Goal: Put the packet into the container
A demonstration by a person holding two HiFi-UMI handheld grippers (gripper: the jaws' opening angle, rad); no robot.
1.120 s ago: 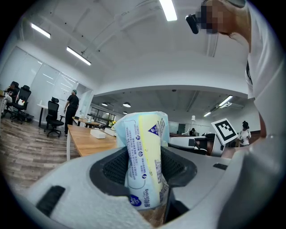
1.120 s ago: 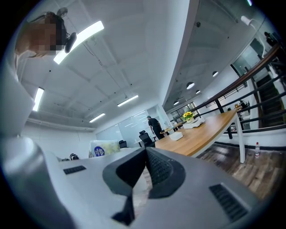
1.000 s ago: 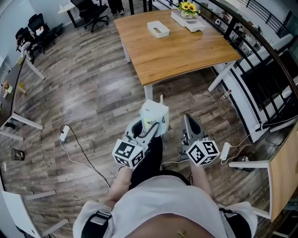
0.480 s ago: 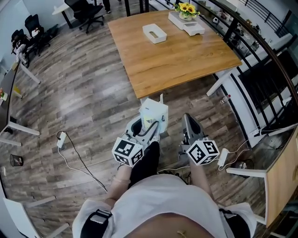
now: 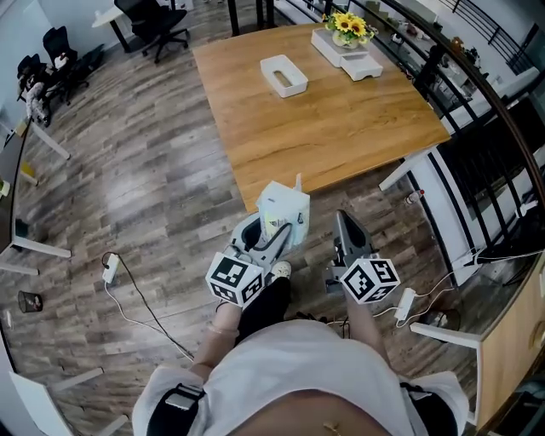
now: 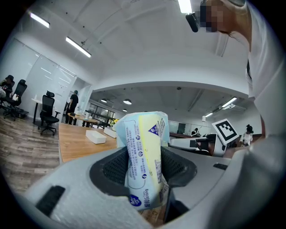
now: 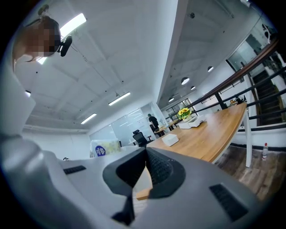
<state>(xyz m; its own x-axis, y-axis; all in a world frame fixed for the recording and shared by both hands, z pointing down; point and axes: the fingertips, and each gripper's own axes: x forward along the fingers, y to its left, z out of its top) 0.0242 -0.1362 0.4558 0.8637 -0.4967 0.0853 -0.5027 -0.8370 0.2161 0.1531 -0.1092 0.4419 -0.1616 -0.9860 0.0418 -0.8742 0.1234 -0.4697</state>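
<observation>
A: If you go by the head view, the left gripper [image 5: 283, 228] has the packet [image 5: 282, 207] clamped upright between its jaws, out in front of the person's waist. It's close to the near edge of the wooden table [image 5: 332, 119], with wooden floor [image 5: 153, 170] all around.

B: And the other one?

A: The right gripper [image 5: 345, 223] sits just beside it, apart from the packet, jaws drawn together on nothing. On the table there's a white box [image 5: 283, 75] toward the far side, well apart from the packet. A white tray [image 5: 358, 66] with yellow flowers [image 5: 349, 25] is at the far corner.

B: Does the left gripper view agree?

A: Yep. The left gripper [image 6: 144, 172] is partway open, with both ribbed pads pressing the sides of the packet [image 6: 144, 143]. It stands on end, pale blue and yellow with print, and sticks up well past the pads. Behind it you get the table [image 6: 73, 143] and the white box [image 6: 95, 137].

B: Right gripper view?

A: The right gripper [image 7: 145, 154] is closed, pads meeting at the tips, nothing in them. The packet [image 7: 100, 148] peeks over its left jaw. The table [image 7: 210, 134] runs off to the right with the white box [image 7: 170, 139] and the flowers [image 7: 183, 112] on it.
</observation>
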